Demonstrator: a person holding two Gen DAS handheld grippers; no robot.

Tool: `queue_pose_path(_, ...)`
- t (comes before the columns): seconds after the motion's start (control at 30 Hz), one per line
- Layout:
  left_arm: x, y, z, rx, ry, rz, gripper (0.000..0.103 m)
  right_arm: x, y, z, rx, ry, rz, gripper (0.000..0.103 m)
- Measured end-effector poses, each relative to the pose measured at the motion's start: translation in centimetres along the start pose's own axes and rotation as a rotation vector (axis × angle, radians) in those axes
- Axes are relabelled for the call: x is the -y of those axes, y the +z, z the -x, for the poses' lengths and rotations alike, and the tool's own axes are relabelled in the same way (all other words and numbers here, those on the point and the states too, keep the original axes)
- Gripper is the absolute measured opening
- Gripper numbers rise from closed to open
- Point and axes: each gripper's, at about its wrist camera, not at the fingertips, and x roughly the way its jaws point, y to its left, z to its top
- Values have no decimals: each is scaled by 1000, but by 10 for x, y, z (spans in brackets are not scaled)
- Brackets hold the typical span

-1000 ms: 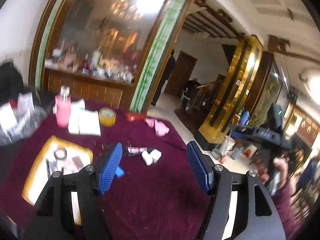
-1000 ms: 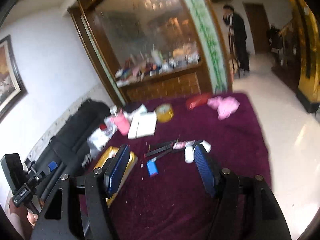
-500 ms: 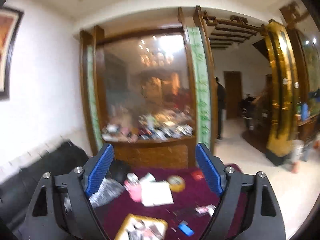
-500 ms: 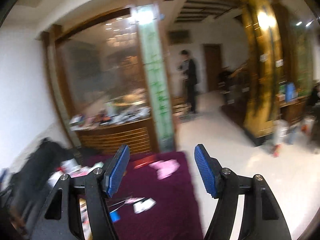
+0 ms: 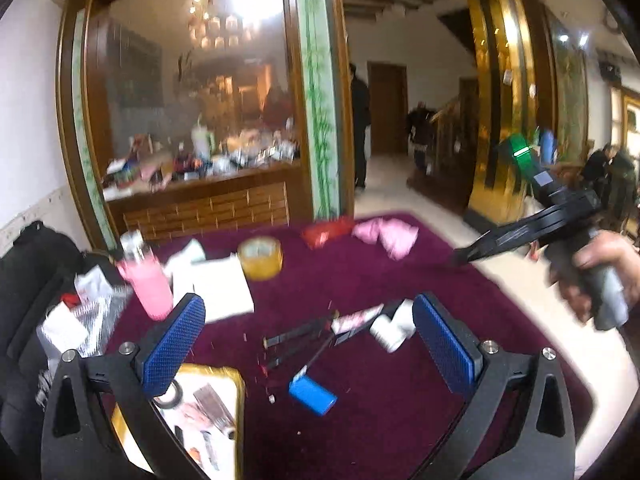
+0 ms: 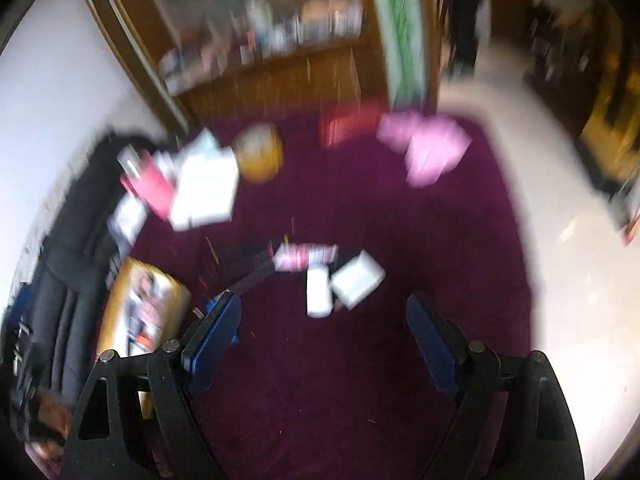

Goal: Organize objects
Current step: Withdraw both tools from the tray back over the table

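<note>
A maroon cloth table carries loose items. A blue box, black pens, a pink tube and white boxes lie mid-table. A gold tray with small items sits at front left. My left gripper is open and empty above the table's front. My right gripper is open and empty above the near cloth; its view is blurred. It also shows in the left wrist view, held at the right edge.
A pink bottle, white papers, a tape roll, a red packet and pink cloth lie at the back. A black sofa stands left. Pale floor lies right of the table.
Both grippers tilted up toward the room half a second ago and have now tipped back down over the table. Both stay open and empty.
</note>
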Motion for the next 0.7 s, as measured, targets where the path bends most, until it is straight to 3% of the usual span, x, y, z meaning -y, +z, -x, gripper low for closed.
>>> queue_pose_path(0.1,-11,-36,-45,-122,8,43,103,-4,-3,-103,-133,-50,18,55)
queue_pose_path(0.17,-27,-53,-65,-200,-25,108,103,-20,8,-142,-127,-88,58,53)
queue_pose_path(0.3,-45,-70,-80,-245,-16,180,103,-36,31,-159,-56,-112,66,53)
queue_pose_path(0.43,-63,-76,-96,-262,-47,243,103,-44,45,-208,-186,-181,50,53)
queue_pose_path(0.5,-69,-80,-105,-269,-65,263,103,-40,38,-215,-245,-177,38,47)
queue_pose_path(0.57,-72,-82,-110,-276,-79,277,103,-41,25,-208,-285,-139,11,47)
queue_pose_path(0.7,-74,-83,-116,-288,-122,293,103,-53,-15,-188,-434,24,13,46)
